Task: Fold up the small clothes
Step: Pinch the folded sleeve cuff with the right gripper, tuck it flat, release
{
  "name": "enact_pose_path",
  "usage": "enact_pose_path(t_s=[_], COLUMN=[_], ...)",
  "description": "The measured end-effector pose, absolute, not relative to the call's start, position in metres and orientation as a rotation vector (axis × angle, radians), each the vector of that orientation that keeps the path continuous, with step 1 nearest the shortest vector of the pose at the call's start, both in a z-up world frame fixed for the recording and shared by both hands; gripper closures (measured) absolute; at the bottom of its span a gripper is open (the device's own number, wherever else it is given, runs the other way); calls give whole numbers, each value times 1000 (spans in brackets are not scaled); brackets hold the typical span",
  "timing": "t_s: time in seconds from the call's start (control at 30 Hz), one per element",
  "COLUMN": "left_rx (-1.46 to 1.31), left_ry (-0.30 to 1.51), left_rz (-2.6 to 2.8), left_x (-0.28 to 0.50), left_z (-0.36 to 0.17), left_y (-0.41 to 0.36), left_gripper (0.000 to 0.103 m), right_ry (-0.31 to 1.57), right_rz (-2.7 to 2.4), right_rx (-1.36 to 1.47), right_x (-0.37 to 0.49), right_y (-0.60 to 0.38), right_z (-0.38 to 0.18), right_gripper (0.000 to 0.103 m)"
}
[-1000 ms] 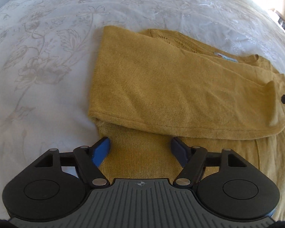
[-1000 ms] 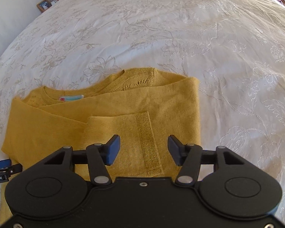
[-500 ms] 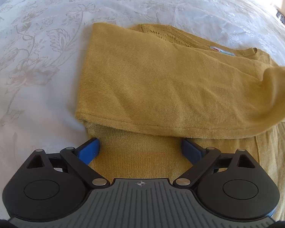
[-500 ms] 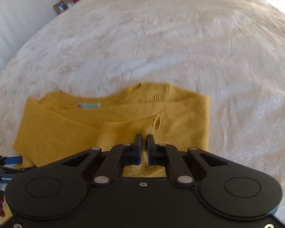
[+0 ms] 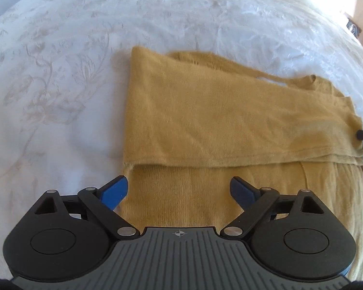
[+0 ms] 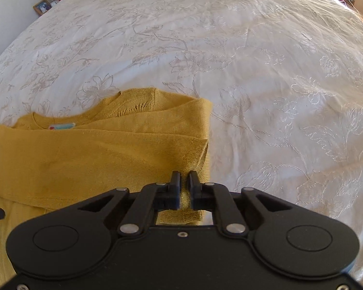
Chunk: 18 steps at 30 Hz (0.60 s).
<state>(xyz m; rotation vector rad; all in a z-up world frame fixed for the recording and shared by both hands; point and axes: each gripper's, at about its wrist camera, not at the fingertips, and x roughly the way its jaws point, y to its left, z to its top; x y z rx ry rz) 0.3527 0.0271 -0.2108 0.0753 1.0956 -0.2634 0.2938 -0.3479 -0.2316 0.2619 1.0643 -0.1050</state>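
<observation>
While the mustard-yellow sweater [image 5: 230,120] lies partly folded on the white embroidered bedspread [image 6: 254,60], one sleeve [image 6: 96,159] is drawn straight across its body, and the neck label [image 6: 61,127] shows at the collar. The right gripper [image 6: 184,181] pinches the sleeve's end at the garment's right edge — its jaws nearly together with knit fabric between the pads, and easing apart. The left gripper [image 5: 179,184] hangs over the sweater's lower body — its blue pads [image 5: 115,191] spread wide, closing slightly, nothing caught between them. Framed photos [image 6: 42,6] sit beyond the bed's far corner.
</observation>
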Motion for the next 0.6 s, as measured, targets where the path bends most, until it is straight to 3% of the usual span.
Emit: enact_pose_path(t_s=[0.3, 0.6], left_rx=[111, 151], left_ry=[957, 1108], left_rz=[-149, 118], left_x=[425, 474], left_z=[-190, -237], left_y=[22, 64], left_gripper=[11, 12], right_ry=[1066, 1076], right_rz=[-113, -128], right_rx=[269, 280], right_x=[294, 293], right_y=[-348, -352], right_z=[-234, -236], right_gripper=[82, 80])
